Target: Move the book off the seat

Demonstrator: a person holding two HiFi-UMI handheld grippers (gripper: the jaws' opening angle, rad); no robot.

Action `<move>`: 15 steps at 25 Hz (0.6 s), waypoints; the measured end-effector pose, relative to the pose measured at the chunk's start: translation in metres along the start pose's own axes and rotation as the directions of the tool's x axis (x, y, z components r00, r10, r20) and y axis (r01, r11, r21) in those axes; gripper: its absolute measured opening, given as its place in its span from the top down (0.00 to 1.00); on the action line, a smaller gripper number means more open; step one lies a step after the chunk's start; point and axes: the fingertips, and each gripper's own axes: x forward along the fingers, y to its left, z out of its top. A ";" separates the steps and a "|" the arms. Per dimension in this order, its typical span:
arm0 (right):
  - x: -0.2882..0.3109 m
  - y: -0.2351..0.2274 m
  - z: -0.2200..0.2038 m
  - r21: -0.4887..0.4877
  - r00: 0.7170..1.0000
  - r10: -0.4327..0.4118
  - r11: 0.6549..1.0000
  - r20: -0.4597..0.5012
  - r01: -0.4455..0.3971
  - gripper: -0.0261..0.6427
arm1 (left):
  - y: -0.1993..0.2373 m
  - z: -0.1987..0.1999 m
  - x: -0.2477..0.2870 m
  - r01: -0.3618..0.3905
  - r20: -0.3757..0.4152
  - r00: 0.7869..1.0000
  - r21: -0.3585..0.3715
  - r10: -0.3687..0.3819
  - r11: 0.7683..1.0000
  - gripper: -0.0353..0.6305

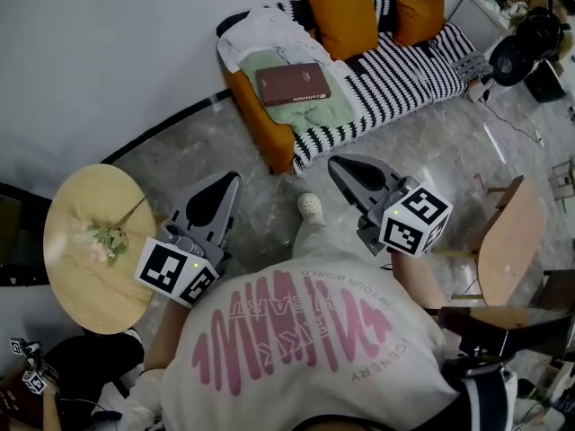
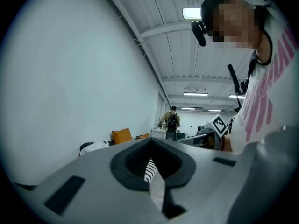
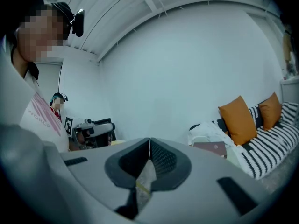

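A brown book (image 1: 293, 84) lies flat on a green cloth (image 1: 316, 112) at the left end of a striped sofa seat (image 1: 404, 70). In the right gripper view the book (image 3: 214, 148) shows beyond the jaws to the right. My left gripper (image 1: 229, 180) and right gripper (image 1: 334, 162) hover over the marble floor, well short of the sofa, both pointing toward it. The left gripper (image 2: 150, 140) has its jaws meeting at the tip with nothing between them. So does the right gripper (image 3: 149, 139).
Two orange cushions (image 1: 339, 12) lean at the sofa's back. A round wooden table (image 1: 63, 214) with a flower sprig stands at the left, and a wooden chair (image 1: 508, 241) at the right. A fan (image 1: 512, 57) sits at the far right. A person (image 2: 172, 122) stands in the distance.
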 end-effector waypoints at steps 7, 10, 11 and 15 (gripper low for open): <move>0.022 -0.021 0.001 0.008 0.999 0.043 0.999 -0.029 -0.043 0.94 | 0.018 0.004 0.008 -0.070 0.003 0.998 0.027 0.070 0.997 0.93; 0.031 -0.032 0.001 0.003 0.997 0.069 0.998 -0.046 -0.069 0.94 | 0.024 0.003 0.015 -0.096 0.003 0.995 0.033 0.096 0.995 0.93; 0.035 -0.037 0.001 0.004 0.996 0.076 0.997 -0.053 -0.076 0.94 | 0.026 0.001 0.017 -0.109 0.002 0.994 0.031 0.109 0.994 0.93; 0.048 -0.058 0.002 0.017 0.991 0.108 0.994 -0.078 -0.107 0.94 | 0.038 -0.004 0.034 -0.149 -0.010 0.989 -0.003 0.149 0.989 0.93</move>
